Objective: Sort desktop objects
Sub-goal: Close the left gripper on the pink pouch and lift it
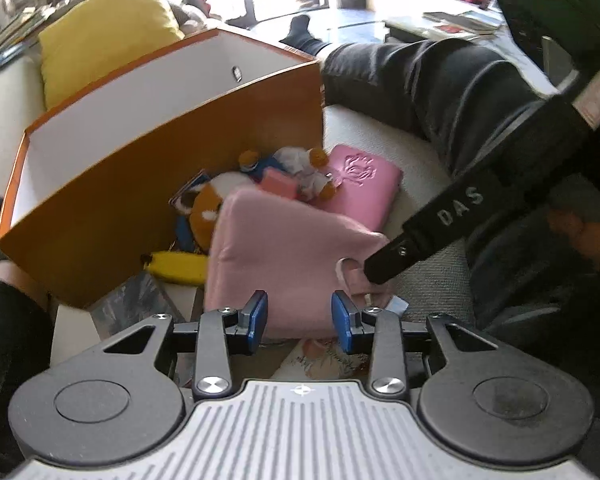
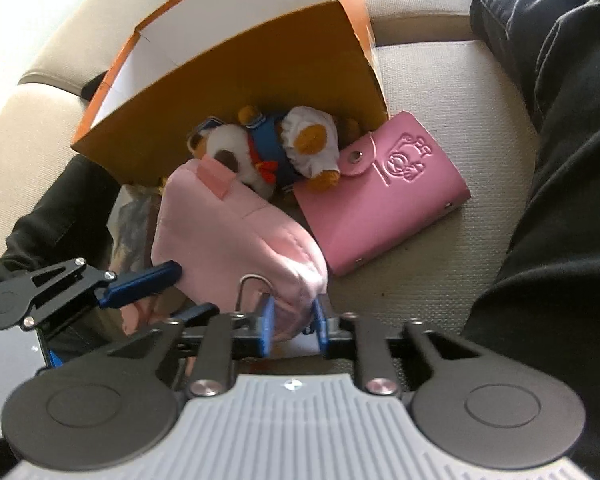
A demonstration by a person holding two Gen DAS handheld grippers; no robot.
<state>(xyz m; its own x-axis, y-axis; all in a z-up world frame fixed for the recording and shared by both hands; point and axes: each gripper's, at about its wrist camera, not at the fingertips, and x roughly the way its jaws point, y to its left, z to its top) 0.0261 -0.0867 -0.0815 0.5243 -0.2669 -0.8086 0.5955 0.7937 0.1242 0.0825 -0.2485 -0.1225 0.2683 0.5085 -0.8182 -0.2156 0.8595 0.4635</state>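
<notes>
Right now I have the soft pale-pink fabric pouch (image 2: 236, 232) lying on the beige woven sofa cushion (image 2: 440, 240), just in front of the tilted orange cardboard box with the white inside (image 1: 112, 200), and both of my tools are on it. My right gripper (image 2: 292, 322) is pinching the pouch's near corner: the blue pads (image 2: 267, 324) press a bunched fold of cloth between them, just beside a small wire loop (image 2: 254, 286). My left gripper (image 1: 299, 314) stands partly spread at the pouch's edge; from the right wrist view one blue finger (image 2: 144, 282) lies against the fabric, but I can't see the pads squeezing anything, so I take it as not gripping. The pouch looks light, limp and padded. It will sag and fold rather than hold its shape, so I judge a single corner pinch will let it dangle and swing. A firmer hold would be on the seamed edge or the darker pink tab (image 2: 216, 178) on top, where the cloth is doubled. Close behind it lie a brown-and-white plush toy in blue clothes (image 2: 276, 148), touching the pouch's far end, and a stiff pink embossed card wallet with a snap flap (image 2: 384, 192) just beside it. A yellow banana-shaped thing (image 1: 176, 266) sits against the box. Lifting carelessly could drag the plush along.
</notes>
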